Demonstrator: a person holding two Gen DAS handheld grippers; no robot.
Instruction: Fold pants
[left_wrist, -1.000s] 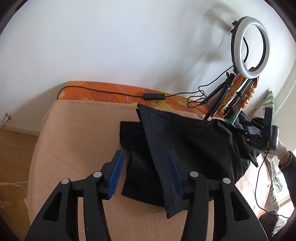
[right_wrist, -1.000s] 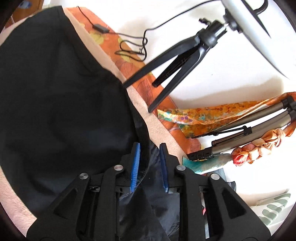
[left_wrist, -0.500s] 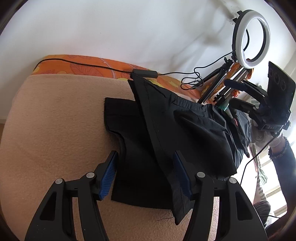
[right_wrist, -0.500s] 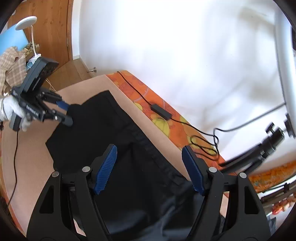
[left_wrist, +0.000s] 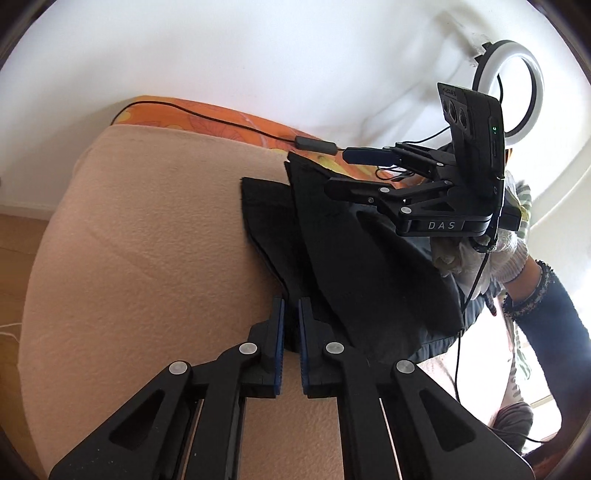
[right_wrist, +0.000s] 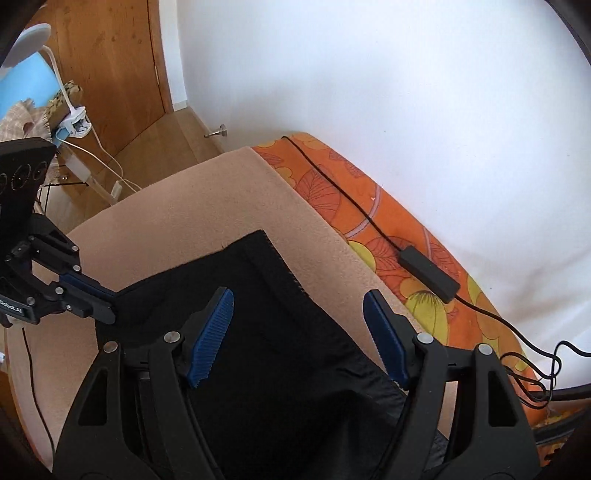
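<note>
Black woven-fabric pants (left_wrist: 354, 258) lie partly folded on the beige blanket (left_wrist: 147, 258): soft, light, limp. Left gripper (left_wrist: 290, 314) is pinched on the hem edge nearest it. Right gripper (right_wrist: 299, 332) hovers above, jaws wide; judged best grip: opposite hem corner.

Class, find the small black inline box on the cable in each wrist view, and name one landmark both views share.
Left wrist: inline box, upper centre, on the orange floral sheet.
Right wrist: inline box, right of centre, on that sheet.
Shared landmark: the black pants on the beige blanket.
</note>
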